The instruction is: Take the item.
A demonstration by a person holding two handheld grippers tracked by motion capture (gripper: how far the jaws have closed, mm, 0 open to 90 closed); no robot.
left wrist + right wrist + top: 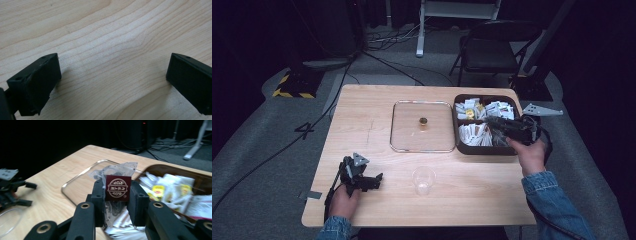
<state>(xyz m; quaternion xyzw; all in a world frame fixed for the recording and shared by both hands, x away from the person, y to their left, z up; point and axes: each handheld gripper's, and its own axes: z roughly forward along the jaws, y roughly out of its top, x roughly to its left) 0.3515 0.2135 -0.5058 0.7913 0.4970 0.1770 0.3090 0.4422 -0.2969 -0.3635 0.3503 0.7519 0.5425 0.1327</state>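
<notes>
1. Tea bag [117,188], clear sachet with a dark red label, sits clamped in the right gripper [117,202] above the brown tray [460,148] of packets
2. Left gripper [373,181] rests on the wooden table [362,115], jaws apart
3. Plastic cup [423,180] stands nearby

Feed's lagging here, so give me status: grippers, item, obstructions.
Right hand-held gripper shut on clear tea sachet with dark-red label, above brown divided tray. Left hand-held gripper open on wooden table. Nothing blocking.

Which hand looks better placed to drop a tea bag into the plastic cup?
The right. Its gripper is already shut on a tea bag above the box. The left gripper rests open on the table, beside the cup.
</notes>
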